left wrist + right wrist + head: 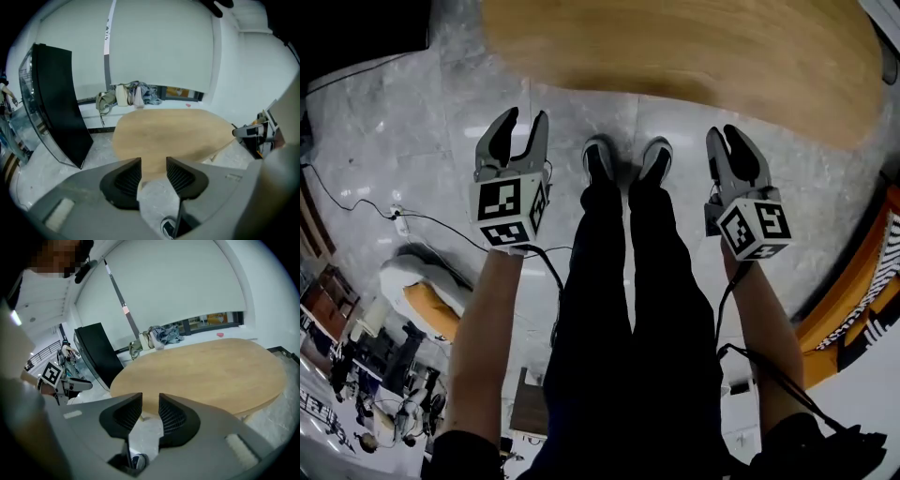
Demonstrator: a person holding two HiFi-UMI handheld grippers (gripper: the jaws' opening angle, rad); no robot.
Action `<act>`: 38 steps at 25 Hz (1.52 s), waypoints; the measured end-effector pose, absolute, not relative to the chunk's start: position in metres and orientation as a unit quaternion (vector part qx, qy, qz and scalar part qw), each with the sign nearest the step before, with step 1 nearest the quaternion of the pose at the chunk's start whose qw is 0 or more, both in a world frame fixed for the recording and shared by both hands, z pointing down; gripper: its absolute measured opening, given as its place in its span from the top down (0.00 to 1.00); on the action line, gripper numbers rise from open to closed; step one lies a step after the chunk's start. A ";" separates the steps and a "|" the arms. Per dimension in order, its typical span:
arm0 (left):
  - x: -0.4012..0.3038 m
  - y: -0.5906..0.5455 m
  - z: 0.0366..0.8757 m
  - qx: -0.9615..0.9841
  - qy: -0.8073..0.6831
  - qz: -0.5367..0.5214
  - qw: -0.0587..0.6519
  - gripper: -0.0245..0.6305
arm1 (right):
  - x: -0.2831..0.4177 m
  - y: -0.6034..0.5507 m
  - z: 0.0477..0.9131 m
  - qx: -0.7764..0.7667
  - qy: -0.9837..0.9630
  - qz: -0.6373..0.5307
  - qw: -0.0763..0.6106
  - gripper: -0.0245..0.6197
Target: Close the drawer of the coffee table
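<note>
The coffee table (694, 56) has an oval, light wooden top and stands on the pale marble floor just beyond the person's shoes (598, 159). No drawer shows in any view. My left gripper (523, 120) is held in the air short of the table's near edge, its jaws open with nothing between them. In the left gripper view the left gripper (153, 168) points at the table (168, 136). My right gripper (727, 133) hangs level with it to the right, jaws apart by a narrow gap and empty. In the right gripper view the right gripper (150, 404) also faces the table (206, 371).
A black panel (58, 103) leans left of the table. A heap of cloth and bags (131, 96) lies by the far wall. A cable (356, 202) runs over the floor at left near a white and orange seat (422, 291). Orange furniture (862, 291) stands at right.
</note>
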State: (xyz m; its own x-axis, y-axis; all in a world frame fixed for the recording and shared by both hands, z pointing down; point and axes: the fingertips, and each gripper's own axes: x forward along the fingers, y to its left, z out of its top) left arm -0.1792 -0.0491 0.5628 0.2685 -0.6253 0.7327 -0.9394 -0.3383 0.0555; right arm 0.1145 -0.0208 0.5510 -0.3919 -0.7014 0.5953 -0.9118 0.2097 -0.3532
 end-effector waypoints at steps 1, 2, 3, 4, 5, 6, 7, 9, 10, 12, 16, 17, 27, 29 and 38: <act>-0.178 -0.050 0.543 0.758 -0.524 0.300 0.246 0.70 | 0.113 -0.022 0.536 0.529 -0.766 0.333 0.149 0.78; -0.176 -0.051 0.523 0.761 -0.529 0.287 0.243 0.70 | 0.112 -0.023 0.519 0.529 -0.769 0.327 0.144 0.78; -0.174 -0.051 0.502 0.763 -0.533 0.275 0.238 0.70 | 0.111 -0.025 0.502 0.530 -0.773 0.321 0.139 0.78; -0.172 -0.053 0.481 0.766 -0.538 0.263 0.233 0.70 | 0.110 -0.028 0.484 0.531 -0.776 0.313 0.133 0.78; -0.171 -0.055 0.460 0.768 -0.543 0.251 0.227 0.70 | 0.109 -0.033 0.465 0.531 -0.781 0.305 0.126 0.78; -0.169 -0.057 0.438 0.770 -0.549 0.239 0.221 0.70 | 0.108 -0.039 0.447 0.531 -0.785 0.295 0.119 0.78; -0.168 -0.060 0.417 0.772 -0.554 0.227 0.215 0.70 | 0.107 -0.045 0.428 0.532 -0.790 0.285 0.112 0.79; -0.164 -0.064 0.373 0.777 -0.561 0.205 0.199 0.70 | 0.107 -0.057 0.389 0.534 -0.797 0.265 0.097 0.79; -0.162 -0.068 0.352 0.781 -0.563 0.196 0.187 0.70 | 0.108 -0.064 0.370 0.537 -0.800 0.255 0.087 0.79; -0.157 -0.077 0.310 0.789 -0.566 0.178 0.160 0.70 | 0.111 -0.077 0.332 0.542 -0.805 0.233 0.068 0.79; -0.150 -0.081 0.237 0.795 -0.575 0.145 0.128 0.70 | 0.116 -0.085 0.264 0.550 -0.809 0.201 0.041 0.80; -0.149 -0.082 0.220 0.796 -0.576 0.138 0.121 0.70 | 0.116 -0.086 0.248 0.552 -0.810 0.195 0.037 0.80; -0.129 -0.081 0.078 0.818 -0.569 0.048 0.071 0.75 | 0.102 -0.082 0.101 0.554 -0.826 0.105 0.007 0.87; -0.120 -0.080 0.052 0.825 -0.560 0.032 0.060 0.77 | 0.100 -0.080 0.072 0.552 -0.829 0.086 -0.005 0.87; -0.080 -0.069 -0.031 0.854 -0.520 -0.015 -0.007 0.87 | 0.104 -0.072 -0.012 0.549 -0.835 0.017 -0.049 0.94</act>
State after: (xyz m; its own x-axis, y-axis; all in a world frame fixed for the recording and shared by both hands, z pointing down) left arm -0.0797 -0.0688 -0.0314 0.4577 -0.8885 -0.0330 -0.8889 -0.4581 0.0027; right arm 0.1041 -0.0721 -0.0119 -0.3935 -0.9171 -0.0634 -0.9138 0.3977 -0.0819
